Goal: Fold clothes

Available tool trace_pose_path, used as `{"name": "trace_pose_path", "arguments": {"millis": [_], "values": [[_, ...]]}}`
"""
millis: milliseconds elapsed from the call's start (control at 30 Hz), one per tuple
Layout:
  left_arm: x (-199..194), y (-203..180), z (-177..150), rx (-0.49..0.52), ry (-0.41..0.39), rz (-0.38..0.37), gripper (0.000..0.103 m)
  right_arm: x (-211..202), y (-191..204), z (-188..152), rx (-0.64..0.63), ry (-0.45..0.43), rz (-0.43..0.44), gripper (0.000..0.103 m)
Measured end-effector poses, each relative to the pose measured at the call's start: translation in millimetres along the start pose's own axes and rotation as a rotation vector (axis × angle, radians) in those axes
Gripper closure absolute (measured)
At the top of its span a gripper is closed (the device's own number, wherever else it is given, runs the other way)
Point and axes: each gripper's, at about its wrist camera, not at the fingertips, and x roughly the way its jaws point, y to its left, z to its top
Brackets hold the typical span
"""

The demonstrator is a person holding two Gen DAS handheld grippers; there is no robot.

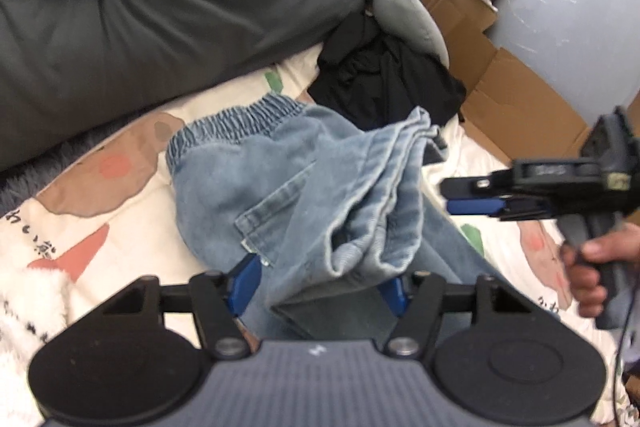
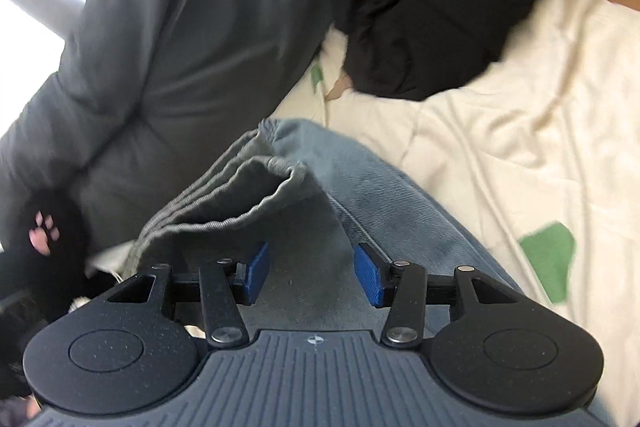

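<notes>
Light blue jeans (image 1: pixel 288 187) with an elastic waistband (image 1: pixel 236 125) lie on a cream printed blanket (image 1: pixel 132 239), one leg folded up and over the seat. My left gripper (image 1: pixel 320 287) stands wide at the near fold. Bunched denim lies between its blue fingers (image 1: pixel 245 281) and hides the right one; the pads do not seem to press it. My right gripper (image 1: pixel 445 195), held by a hand (image 1: pixel 592 267), hovers to the right of the jeans. Seen from the right wrist, the right gripper (image 2: pixel 312 271) is open above the denim (image 2: pixel 384 195), with nothing clamped.
A dark grey sofa cushion (image 1: pixel 168 7) borders the blanket at the back. A black garment (image 1: pixel 384 75) lies heaped behind the jeans, beside a grey pillow (image 1: pixel 404 7) and an open cardboard box (image 1: pixel 516 95). White fluffy fabric (image 1: pixel 28 303) lies at the near left.
</notes>
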Motion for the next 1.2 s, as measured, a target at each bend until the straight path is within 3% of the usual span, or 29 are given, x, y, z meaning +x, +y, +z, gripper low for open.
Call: {"name": "trace_pose_path", "arguments": {"millis": [200, 400, 567, 900, 933, 967, 1000, 1200], "values": [[0, 2, 4, -0.018, -0.013, -0.024, 0.048, 31, 16, 25, -0.122, -0.014, 0.069, 0.048], [-1, 14, 12, -0.089, -0.036, -0.02, 0.05, 59, 21, 50, -0.278, 0.037, 0.136, 0.041], [1, 29, 17, -0.165, -0.038, -0.006, 0.059, 80, 21, 62, -0.319, 0.077, 0.169, 0.041], [19, 39, 23, -0.262, -0.035, 0.023, 0.059, 117, 32, 70, -0.32, 0.107, 0.208, 0.041], [20, 42, 22, -0.283, -0.031, 0.021, 0.062, 120, 35, 69, -0.325, 0.117, 0.212, 0.041], [20, 44, 21, -0.3, -0.029, 0.019, 0.075, 124, 38, 69, -0.336, 0.128, 0.213, 0.041], [20, 47, 20, -0.316, -0.024, 0.019, 0.08, 127, 43, 67, -0.357, 0.141, 0.208, 0.041], [19, 69, 13, -0.375, 0.014, 0.062, 0.083, 125, 41, 71, -0.337, 0.154, 0.242, 0.042]]}}
